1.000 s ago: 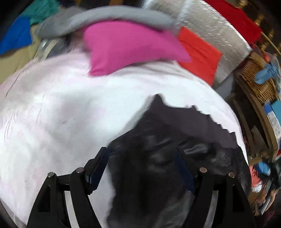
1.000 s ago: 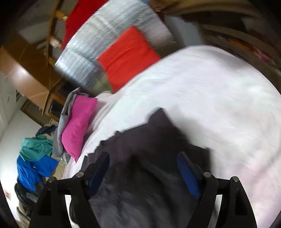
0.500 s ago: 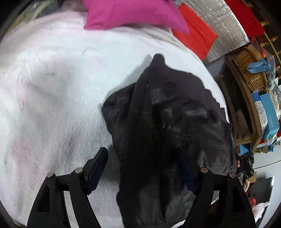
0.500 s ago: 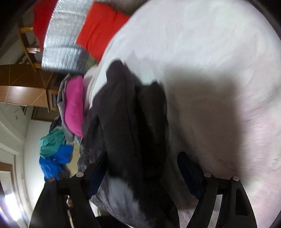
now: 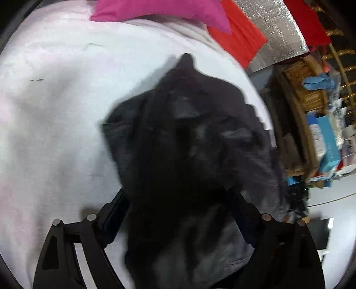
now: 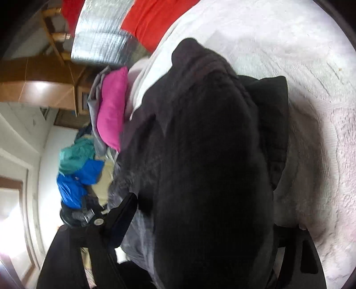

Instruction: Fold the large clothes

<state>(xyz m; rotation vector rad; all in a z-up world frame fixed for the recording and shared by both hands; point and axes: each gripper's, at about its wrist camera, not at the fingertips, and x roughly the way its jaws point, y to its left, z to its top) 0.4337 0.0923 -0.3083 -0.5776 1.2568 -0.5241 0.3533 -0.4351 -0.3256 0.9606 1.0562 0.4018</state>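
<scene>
A large black garment (image 5: 191,155) lies bunched on the white bed cover (image 5: 55,115). In the left wrist view it drapes over my left gripper (image 5: 180,213); the jaws stand wide apart with cloth between and over them. In the right wrist view the same garment (image 6: 204,155) fills the middle and covers most of my right gripper (image 6: 200,222). Its left finger (image 6: 120,222) shows, the right finger is mostly hidden under the cloth. Both sets of jaws look spread, not clamped.
A pink pillow (image 5: 160,9) and a red cushion (image 5: 240,37) lie at the far end of the bed, against a silver quilted panel (image 5: 278,29). Shelves with boxes (image 5: 327,137) stand to the right. Blue and teal clothes (image 6: 77,164) are piled beyond the bed's left edge.
Both grippers have moved closer into the black garment, which now fills more of each view and covers the fingers. The garment has bunched up higher.
</scene>
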